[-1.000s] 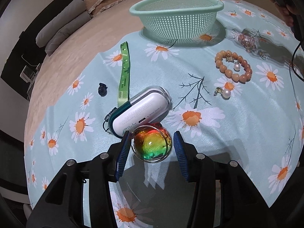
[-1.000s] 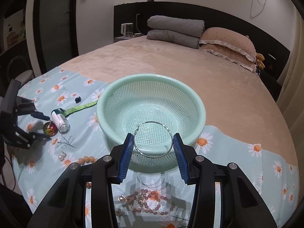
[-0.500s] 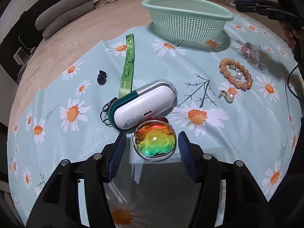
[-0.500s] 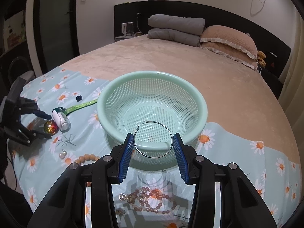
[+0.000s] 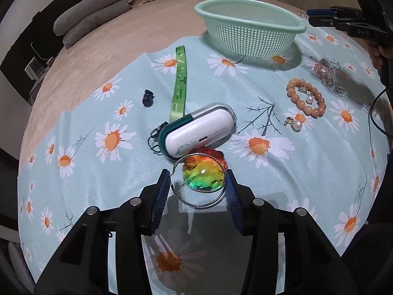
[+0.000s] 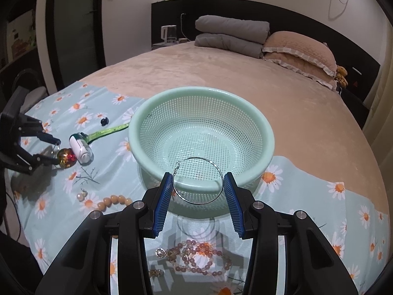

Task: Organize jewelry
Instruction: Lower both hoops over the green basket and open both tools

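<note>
My left gripper [image 5: 197,188] is shut on a silver hoop earring [image 5: 180,198], held just above a rainbow glass ball [image 5: 202,173] on the daisy cloth. My right gripper [image 6: 197,191] is shut on a second silver hoop earring [image 6: 219,172], held at the near rim of the mint green basket [image 6: 267,132]. The basket [image 5: 248,29] shows at the far side in the left wrist view. A tan bead bracelet [image 5: 294,95], a pearl earring [image 5: 297,125] and a pink bead necklace [image 6: 203,258] lie on the cloth.
A white pill case [image 5: 196,132] with a green strap [image 5: 180,81] lies beside the ball. A small black clip [image 5: 147,98] sits left of the strap. Folded grey blankets [image 6: 231,35] and a pillow [image 6: 299,51] lie at the bed's far end.
My left gripper has lifted and closed in on the hoop earring, which now stands clear of the ball. My right gripper has edged slightly closer to the basket rim with its hoop.
</note>
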